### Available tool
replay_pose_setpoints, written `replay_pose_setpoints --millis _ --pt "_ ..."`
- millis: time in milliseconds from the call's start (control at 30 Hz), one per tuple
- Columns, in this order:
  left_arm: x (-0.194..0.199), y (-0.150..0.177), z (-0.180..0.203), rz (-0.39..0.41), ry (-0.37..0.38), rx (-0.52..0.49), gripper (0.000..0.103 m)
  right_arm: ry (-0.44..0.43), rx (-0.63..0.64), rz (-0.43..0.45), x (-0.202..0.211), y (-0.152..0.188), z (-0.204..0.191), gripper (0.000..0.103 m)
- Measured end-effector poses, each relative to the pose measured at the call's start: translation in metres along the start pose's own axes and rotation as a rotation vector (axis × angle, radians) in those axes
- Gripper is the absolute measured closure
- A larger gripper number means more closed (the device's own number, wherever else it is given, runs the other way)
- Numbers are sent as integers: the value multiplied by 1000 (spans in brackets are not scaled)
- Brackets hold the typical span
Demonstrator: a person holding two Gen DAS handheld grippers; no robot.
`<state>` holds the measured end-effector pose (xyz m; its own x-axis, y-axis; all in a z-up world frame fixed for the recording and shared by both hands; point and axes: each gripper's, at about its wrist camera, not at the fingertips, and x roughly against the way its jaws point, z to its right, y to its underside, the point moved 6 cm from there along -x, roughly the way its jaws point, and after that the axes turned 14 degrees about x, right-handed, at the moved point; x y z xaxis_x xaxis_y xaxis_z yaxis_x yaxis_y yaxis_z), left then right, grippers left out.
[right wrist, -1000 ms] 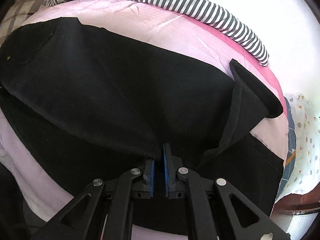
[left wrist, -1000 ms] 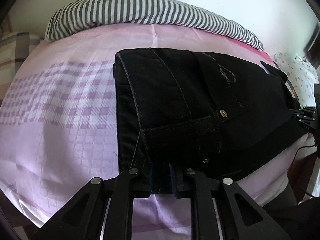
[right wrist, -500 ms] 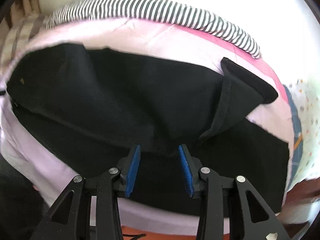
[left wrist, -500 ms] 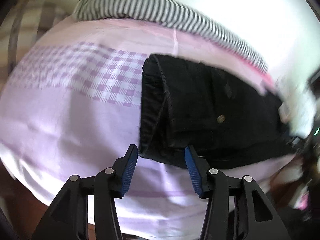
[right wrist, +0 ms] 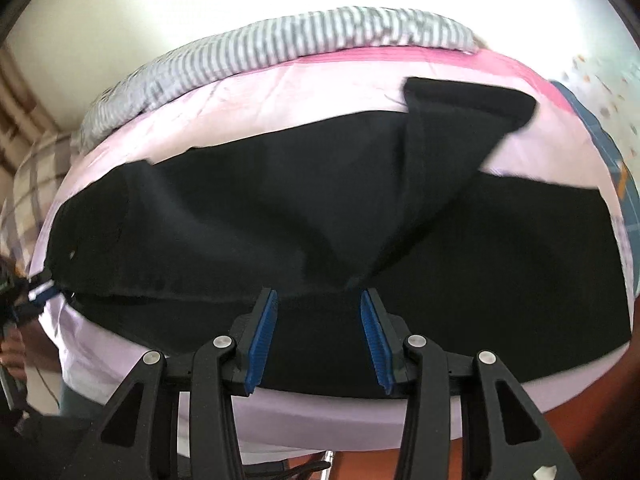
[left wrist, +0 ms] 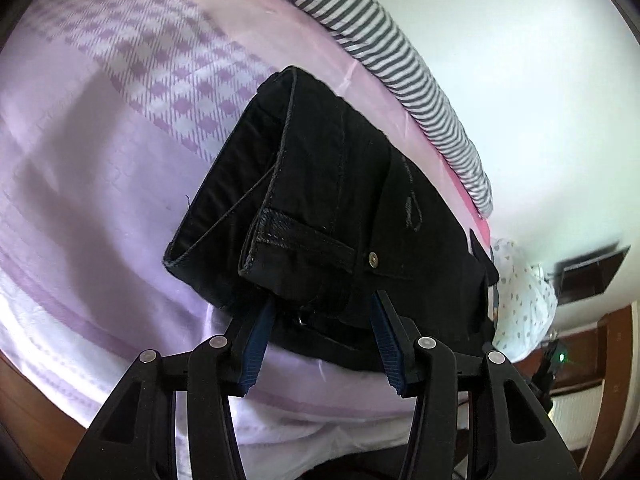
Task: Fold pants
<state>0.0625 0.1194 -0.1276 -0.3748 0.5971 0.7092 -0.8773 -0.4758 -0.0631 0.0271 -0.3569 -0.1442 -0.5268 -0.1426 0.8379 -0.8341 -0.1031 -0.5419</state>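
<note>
Pants (left wrist: 352, 216) lie doubled lengthwise along the bed's (left wrist: 100, 184) near edge, both left gripper (left wrist: 320, 344) and right gripper (right wrist: 318, 334) spread and empty, so regrip waistband and hem squarely before folding end over end.

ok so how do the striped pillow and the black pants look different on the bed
The striped pillow carries grey and white stripes; the black pants are plain dark fabric with stitching and a rivet. The pillow lies along the far edge by the wall; the pants lie near the front edge, just ahead of the open left gripper. Both rest on the pink bedsheet.
</note>
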Motion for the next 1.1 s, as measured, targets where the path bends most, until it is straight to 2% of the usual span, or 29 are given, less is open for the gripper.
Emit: replay_pose_setpoints --millis 133,200,267,367,500,600,667,700,867,1100 --pt "-12 -6 0 17 19 41 53 75 -36 -16 -6 0 13 62" --pt "-14 -8 1 34 24 56 57 112 -68 -14 -11 -3 24 62" --pt "-16 -11 2 52 14 54 67 132 -123 -11 -15 -8 37 62" --pt "-16 -11 4 67 7 30 72 171 -163 -7 -22 -18 51 62" --pt "-15 -12 4 77 -10 7 76 261 -145 -54 -39 -34 62 62" --pt "-16 -13 3 76 -28 0 78 305 -140 -90 -51 -41 68 68" --pt "-16 -14 1 70 -33 1 79 308 -153 -92 -54 -42 71 98" --pt "-16 -15 1 68 -37 -1 80 309 -152 -93 -54 -42 72 101" --pt "-15 -22 6 62 -71 -55 84 345 -139 -38 -31 -43 70 101" --pt "-15 -27 12 41 -158 -201 85 316 -181 -25 0 -15 58 101"
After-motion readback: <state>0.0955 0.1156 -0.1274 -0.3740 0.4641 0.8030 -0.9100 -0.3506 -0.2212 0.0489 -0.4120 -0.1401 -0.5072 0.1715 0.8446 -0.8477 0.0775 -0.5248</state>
